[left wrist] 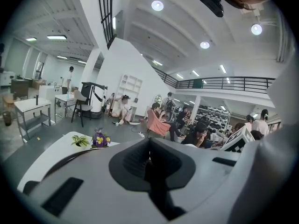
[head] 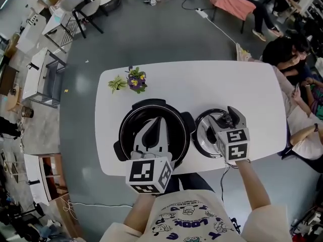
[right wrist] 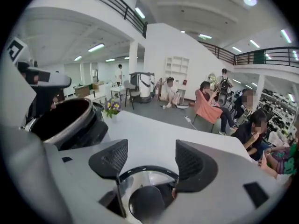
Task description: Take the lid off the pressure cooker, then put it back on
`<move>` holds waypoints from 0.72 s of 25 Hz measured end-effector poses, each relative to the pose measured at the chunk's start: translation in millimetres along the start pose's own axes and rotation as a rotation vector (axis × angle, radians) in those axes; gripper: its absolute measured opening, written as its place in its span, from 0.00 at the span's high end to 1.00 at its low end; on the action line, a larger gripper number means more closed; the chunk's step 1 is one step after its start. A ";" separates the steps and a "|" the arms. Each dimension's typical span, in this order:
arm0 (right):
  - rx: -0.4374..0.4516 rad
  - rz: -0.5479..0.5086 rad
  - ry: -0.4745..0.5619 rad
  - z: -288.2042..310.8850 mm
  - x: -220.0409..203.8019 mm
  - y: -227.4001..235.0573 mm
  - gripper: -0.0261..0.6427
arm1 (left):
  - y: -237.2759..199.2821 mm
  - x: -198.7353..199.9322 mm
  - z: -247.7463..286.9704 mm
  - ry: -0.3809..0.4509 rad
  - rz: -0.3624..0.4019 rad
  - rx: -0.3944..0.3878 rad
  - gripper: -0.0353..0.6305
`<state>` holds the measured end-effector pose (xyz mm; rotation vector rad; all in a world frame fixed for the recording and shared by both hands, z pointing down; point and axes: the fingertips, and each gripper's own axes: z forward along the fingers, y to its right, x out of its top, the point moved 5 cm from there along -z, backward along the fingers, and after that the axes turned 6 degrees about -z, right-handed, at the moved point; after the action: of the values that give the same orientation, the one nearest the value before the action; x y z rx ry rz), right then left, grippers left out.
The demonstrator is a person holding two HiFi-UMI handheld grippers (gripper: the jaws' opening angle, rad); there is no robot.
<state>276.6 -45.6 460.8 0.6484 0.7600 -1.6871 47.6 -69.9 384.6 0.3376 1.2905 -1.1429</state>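
The black pressure cooker pot [head: 132, 130] stands open on the white table [head: 202, 84]. In the right gripper view the pot [right wrist: 65, 120] is at the left. Its steel lid [head: 203, 135] lies flat on the table just right of the pot. My left gripper [head: 156, 122] is shut and empty, reaching over the pot's opening from the near side. Its jaws [left wrist: 149, 148] meet with nothing between them. My right gripper [head: 229, 114] hovers above the lid, open [right wrist: 145, 160]. The lid's black knob [right wrist: 147, 203] sits below the gap, untouched by the pads.
Two small potted plants [head: 130, 80] stand at the table's far left corner. Seated people [head: 292, 59] are close to the table's right end. A cable [head: 222, 178] hangs off the near edge. Bare tabletop lies beyond the pot and lid.
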 end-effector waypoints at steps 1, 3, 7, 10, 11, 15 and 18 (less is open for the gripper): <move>-0.015 0.002 0.039 -7.0 9.4 0.6 0.48 | 1.6 3.5 -2.2 0.009 0.003 -0.002 0.92; -0.047 -0.004 0.106 -22.3 26.4 1.9 0.52 | 5.4 11.8 -7.2 0.030 0.014 -0.006 0.92; -0.085 0.002 0.205 -49.3 56.3 1.5 0.59 | 9.7 30.7 -13.7 0.083 0.035 -0.007 0.92; -0.086 0.040 0.275 -68.3 75.4 -1.4 0.64 | 11.5 42.9 -18.7 0.120 0.046 -0.014 0.92; -0.087 0.048 0.296 -74.0 80.9 -2.5 0.64 | 11.9 47.0 -20.5 0.132 0.051 -0.015 0.92; -0.087 0.072 0.364 -93.2 99.0 -6.4 0.68 | 16.6 62.8 -26.1 0.175 0.074 -0.022 0.93; -0.102 0.090 0.415 -104.5 111.4 -8.6 0.70 | 20.2 72.7 -29.4 0.203 0.094 -0.028 0.92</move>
<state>246.2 -33.0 311.3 0.9618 1.0846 -1.4370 36.8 -72.8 304.4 0.4987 1.4513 -1.0300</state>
